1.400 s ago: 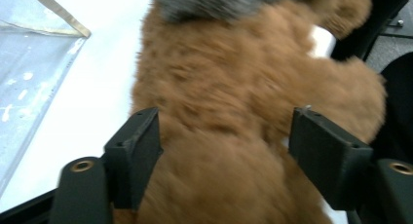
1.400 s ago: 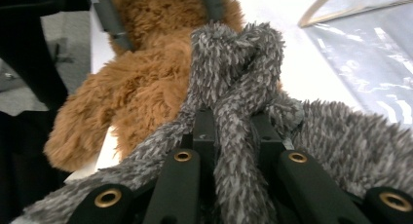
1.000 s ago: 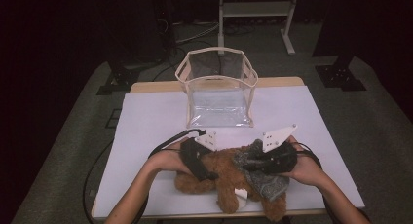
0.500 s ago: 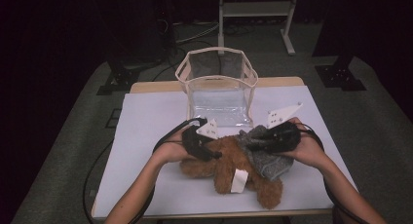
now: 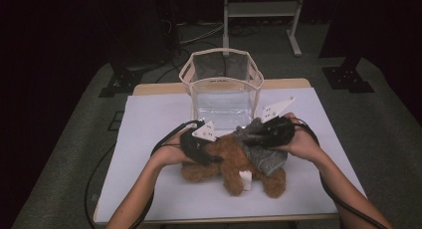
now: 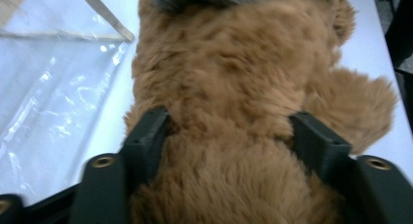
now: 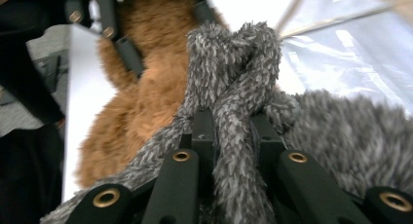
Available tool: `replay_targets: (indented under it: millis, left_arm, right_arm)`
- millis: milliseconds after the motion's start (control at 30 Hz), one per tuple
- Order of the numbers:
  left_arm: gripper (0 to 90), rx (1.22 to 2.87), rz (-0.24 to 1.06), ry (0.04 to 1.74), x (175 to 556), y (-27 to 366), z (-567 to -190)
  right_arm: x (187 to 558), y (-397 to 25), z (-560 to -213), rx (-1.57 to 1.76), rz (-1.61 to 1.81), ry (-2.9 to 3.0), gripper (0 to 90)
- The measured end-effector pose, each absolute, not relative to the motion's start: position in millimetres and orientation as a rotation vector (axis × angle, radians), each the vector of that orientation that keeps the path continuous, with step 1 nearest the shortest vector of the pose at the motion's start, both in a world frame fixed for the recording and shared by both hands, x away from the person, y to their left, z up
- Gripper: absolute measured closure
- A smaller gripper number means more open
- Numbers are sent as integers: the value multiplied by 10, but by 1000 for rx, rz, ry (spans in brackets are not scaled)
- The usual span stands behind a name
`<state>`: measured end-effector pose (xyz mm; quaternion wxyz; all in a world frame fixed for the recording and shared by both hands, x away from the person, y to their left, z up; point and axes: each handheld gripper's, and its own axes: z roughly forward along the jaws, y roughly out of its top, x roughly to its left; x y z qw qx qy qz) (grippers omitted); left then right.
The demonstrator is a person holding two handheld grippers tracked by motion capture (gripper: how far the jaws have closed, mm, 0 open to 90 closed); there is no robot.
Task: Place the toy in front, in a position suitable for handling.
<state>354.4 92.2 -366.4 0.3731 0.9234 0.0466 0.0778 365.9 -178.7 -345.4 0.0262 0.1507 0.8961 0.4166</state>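
**Both grippers clamped on the plush bear**

Table (image 5: 149, 139): white top, w/ a clear bin (image 5: 222, 92) standing at the far middle, tan rim, see-through walls.

Bear (image 5: 234, 162): brown plush, lying on the table just in front of the bin, near the front edge. Grey fuzzy scarf (image 5: 263, 152) wrapped on its right part; white tag (image 5: 245, 180) hangs by its legs.

Left gripper (image 5: 201, 148): on the bear's left side. In the left gripper view the jaws stand apart but press into the brown fur (image 6: 229, 112) from both sides, so it grips the bear's body.

Right gripper (image 5: 259, 134): at the bear's right, beside the bin's front wall. In the right gripper view the jaws are nearly together, pinching a knotted fold of the scarf (image 7: 234, 112).
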Motion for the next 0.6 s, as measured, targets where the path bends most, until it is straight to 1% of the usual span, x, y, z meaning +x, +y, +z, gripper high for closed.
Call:
replay_targets:
  millis: [67,133,200,267,367,500,600]
  left_arm:
    - [300,2333,177,143,3496,999,-3654]
    - [274,2309,191,166,3446,1078,-3630]
    - [287,2303,179,160,3397,1123,-3646]
    - [329,2309,160,140,3343,1115,-3700]
    - [355,2336,188,115,3295,1055,-3743]
    - [364,2361,226,91,3239,1017,-3738]
    - [368,2360,238,98,3218,1043,-3745]
  right_arm:
    - [3558,-1754,-3509,429,1279,2766,765]
    - [3431,-1752,-3534,405,1281,2753,765]
    - [3321,-1767,-3550,380,1278,2741,765]
    - [3233,-1776,-3555,360,1270,2748,764]
    - [3121,-1716,-3470,313,1239,2725,761]
    - [3096,-1586,-3370,242,1263,2701,755]
    - [3137,-1529,-3414,225,1261,2717,756]
